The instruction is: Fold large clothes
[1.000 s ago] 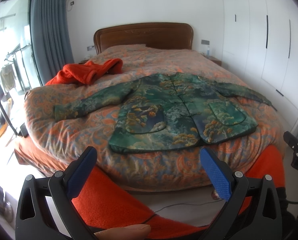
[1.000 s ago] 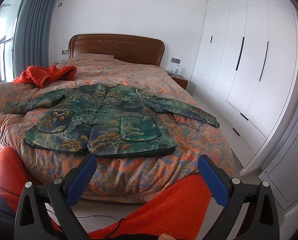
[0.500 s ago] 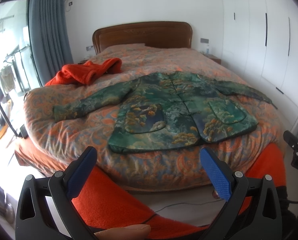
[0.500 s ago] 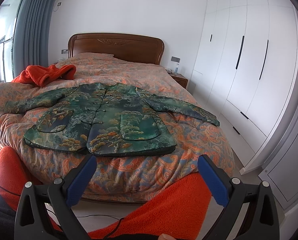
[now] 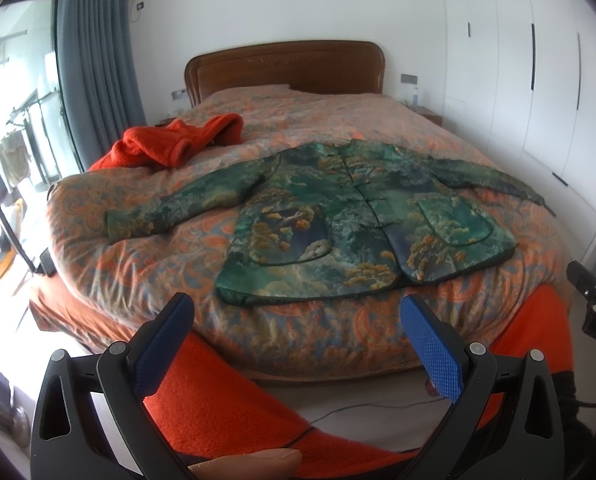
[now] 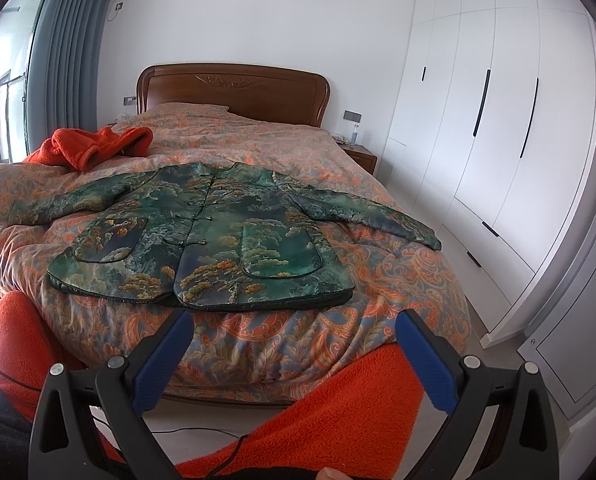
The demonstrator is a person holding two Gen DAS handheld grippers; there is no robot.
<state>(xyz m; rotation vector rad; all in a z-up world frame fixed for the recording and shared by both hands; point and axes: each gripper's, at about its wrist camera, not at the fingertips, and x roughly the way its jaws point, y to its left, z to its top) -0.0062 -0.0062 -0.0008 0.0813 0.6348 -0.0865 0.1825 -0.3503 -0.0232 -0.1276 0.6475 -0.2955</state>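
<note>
A green patterned jacket [image 5: 362, 216] [image 6: 210, 240] lies flat and face up on the bed [image 5: 138, 264] [image 6: 398, 276], buttoned down the front, both sleeves spread sideways. Its hem faces me near the foot of the bed. My left gripper [image 5: 296, 312] stands open, short of the bed's near edge and below the hem, with nothing between its blue fingers. My right gripper [image 6: 290, 332] is open too, held off the foot of the bed below the jacket's right half. Part of the right gripper's body [image 5: 594, 304] shows at the far right of the left wrist view.
A crumpled orange-red garment [image 5: 178, 144] [image 6: 98, 144] lies on the bed's far left. Orange-red fleece on a person's legs [image 5: 226, 400] [image 6: 338, 412] fills the foreground. White wardrobes [image 6: 498, 140] line the right wall, a curtain and window the left. A cable [image 5: 362, 410] runs across the floor.
Both grippers have edged slightly closer to the bed and a touch lower. The jacket has not moved and both grippers stay open.
</note>
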